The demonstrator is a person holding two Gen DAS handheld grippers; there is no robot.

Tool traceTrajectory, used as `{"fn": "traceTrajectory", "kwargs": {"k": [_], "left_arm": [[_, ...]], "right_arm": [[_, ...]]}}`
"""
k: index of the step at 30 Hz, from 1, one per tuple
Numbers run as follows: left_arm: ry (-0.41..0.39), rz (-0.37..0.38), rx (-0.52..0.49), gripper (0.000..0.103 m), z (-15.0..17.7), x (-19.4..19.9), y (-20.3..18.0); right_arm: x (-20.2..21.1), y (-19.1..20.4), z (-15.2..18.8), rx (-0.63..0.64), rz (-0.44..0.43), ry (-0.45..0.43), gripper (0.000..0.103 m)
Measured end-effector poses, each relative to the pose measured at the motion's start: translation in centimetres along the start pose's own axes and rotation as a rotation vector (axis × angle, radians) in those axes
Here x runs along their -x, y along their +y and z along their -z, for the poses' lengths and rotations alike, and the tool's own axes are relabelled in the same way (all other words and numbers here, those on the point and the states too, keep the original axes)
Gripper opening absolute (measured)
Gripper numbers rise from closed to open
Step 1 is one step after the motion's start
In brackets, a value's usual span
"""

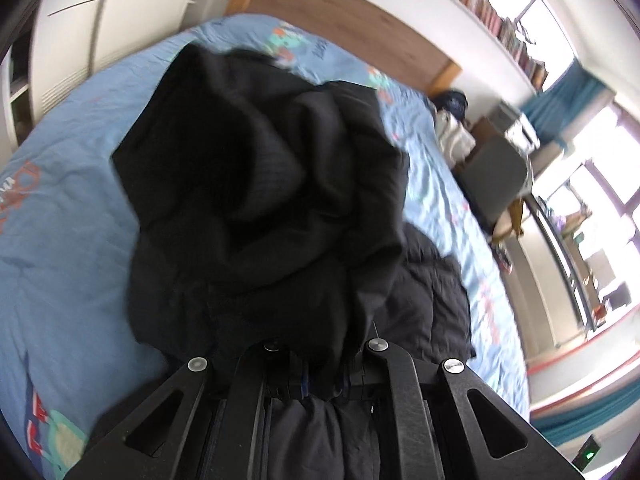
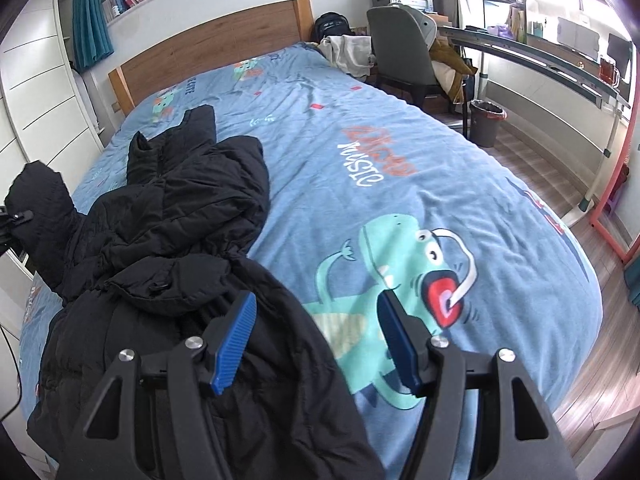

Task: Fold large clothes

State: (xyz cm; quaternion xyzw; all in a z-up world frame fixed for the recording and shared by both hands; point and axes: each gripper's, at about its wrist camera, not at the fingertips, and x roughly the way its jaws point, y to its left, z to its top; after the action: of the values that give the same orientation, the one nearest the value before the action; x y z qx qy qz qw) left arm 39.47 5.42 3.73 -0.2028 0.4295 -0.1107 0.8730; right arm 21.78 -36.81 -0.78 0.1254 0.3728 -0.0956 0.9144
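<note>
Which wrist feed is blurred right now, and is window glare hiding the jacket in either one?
Left wrist view: motion-smeared, the black jacket a near-featureless dark mass where the left gripper clamps it; windows blown out at the right edge, off the cloth. Right wrist view: sharp, jacket quilting and the open right gripper readable; overexposed windows only along the top, fisheye bending the bed.

A black puffer jacket (image 2: 172, 216) lies crumpled on the blue dinosaur-print duvet (image 2: 400, 160). The right gripper (image 2: 316, 340) hovers over its hem, blue pads (image 2: 236, 340) spread apart, gripping nothing.
</note>
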Motion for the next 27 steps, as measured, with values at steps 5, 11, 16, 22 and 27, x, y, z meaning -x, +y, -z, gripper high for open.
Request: {"fn": "traceTrajectory", "kwargs": {"k": [5, 11, 16, 22, 27], "left_arm": [[0.071, -0.032, -0.031, 0.01, 2.5, -2.9, -1.5], [0.157, -0.09, -0.069, 0.015, 5.5, -5.8, -2.0], [0.202, -0.061, -0.076, 0.035, 6.8, -6.1, -2.1], [0.2, -0.016, -0.132, 0.047, 8.5, -3.7, -1.6], [0.131, -0.028, -0.135, 0.053, 7.6, -1.1, 0.8]], "right_arm": [[0.1, -2.0, 0.1, -0.016, 0.003, -0.006, 0.062], [-0.8, -3.5, 0.9, -0.038, -0.001, 0.015, 0.062], [-1.6, -2.9, 1.4, -0.028, -0.016, 0.038, 0.062], [-2.2, -0.1, 1.4, 0.037, -0.041, 0.053, 0.062], [-2.7, 3.8, 1.2, 0.11, -0.08, 0.063, 0.062]]}}
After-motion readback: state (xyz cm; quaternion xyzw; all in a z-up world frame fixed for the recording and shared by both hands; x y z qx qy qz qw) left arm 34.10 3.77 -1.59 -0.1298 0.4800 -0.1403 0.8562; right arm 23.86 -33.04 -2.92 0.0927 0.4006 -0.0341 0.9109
